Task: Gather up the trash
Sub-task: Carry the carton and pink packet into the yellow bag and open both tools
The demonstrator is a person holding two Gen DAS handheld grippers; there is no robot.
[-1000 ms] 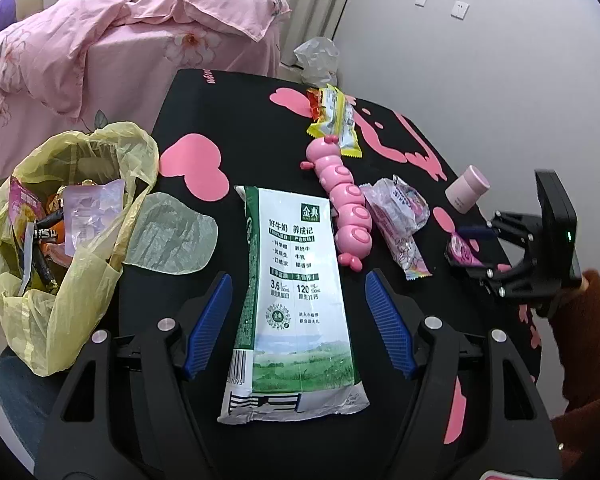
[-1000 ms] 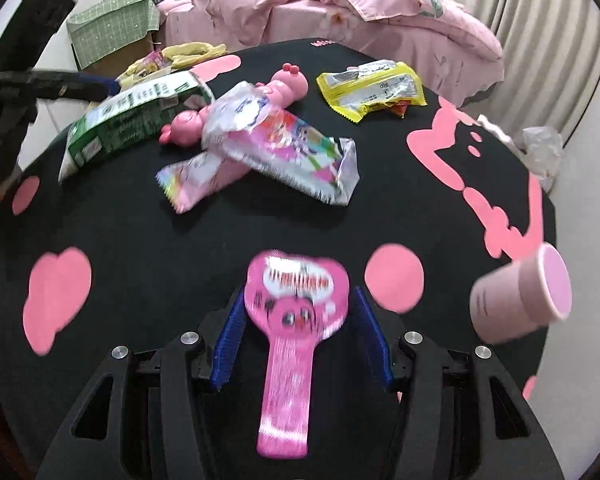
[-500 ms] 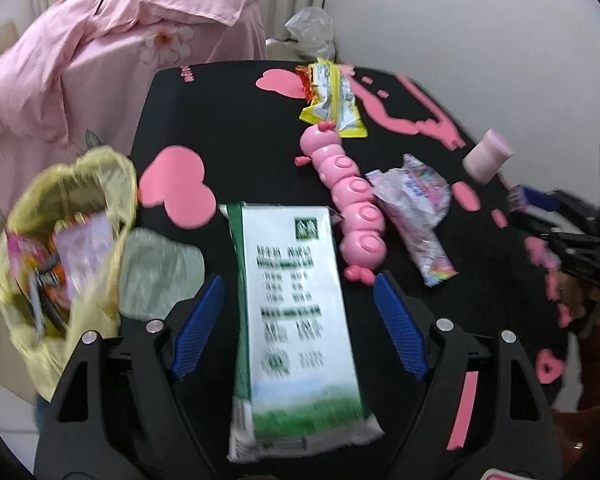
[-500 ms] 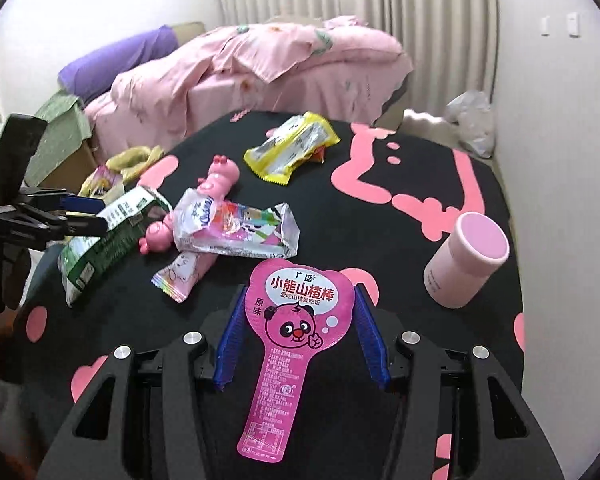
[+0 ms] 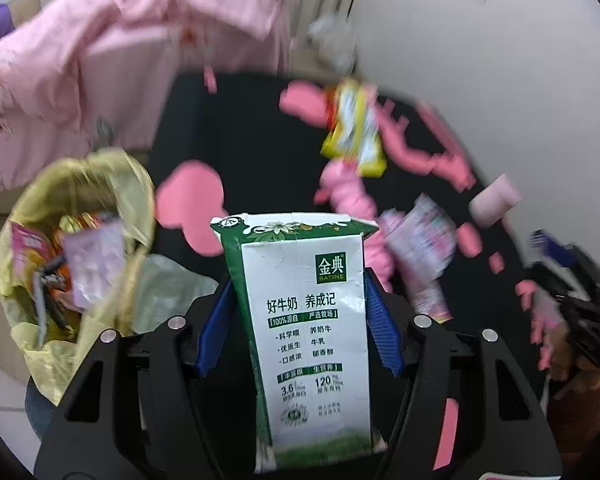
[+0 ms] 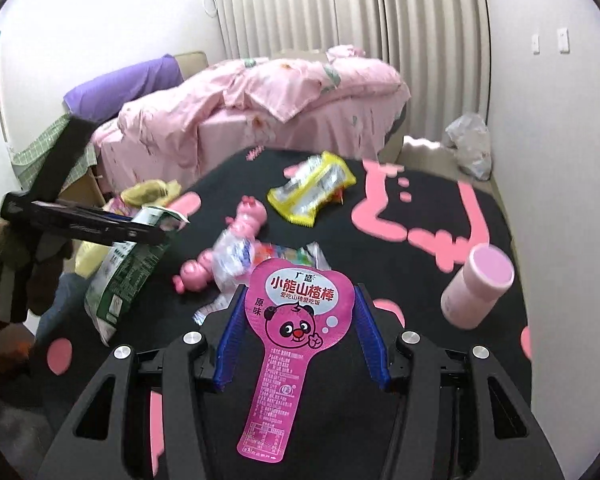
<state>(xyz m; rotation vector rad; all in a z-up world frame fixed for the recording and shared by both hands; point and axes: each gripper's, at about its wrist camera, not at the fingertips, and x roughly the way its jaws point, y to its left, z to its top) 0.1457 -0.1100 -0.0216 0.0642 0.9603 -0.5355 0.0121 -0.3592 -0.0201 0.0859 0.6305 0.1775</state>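
Worktop [image 5: 236, 128] first: black with pink shapes, it fills the middle of both views, with wrappers and a pink toy strewn over it. Off its edge, at the lower left of the left wrist frame, gapes the yellow trash bag [image 5: 80, 184], already holding wrappers.

Between my left claw's [image 5: 300, 320] blue pads stands the green-and-white milk pouch [image 5: 306, 320], long axis running straight up the frame away from me; the jaws are closing on it and the pads touch its sides. The bag lies to the left of that claw, near it, so this hand is the nearer one.

My right claw [image 6: 298, 328] grips the pink lollipop wrapper [image 6: 296, 312], handle trailing toward me. From there the bag [image 6: 88, 256] shows far off at mid-left, behind the pouch.
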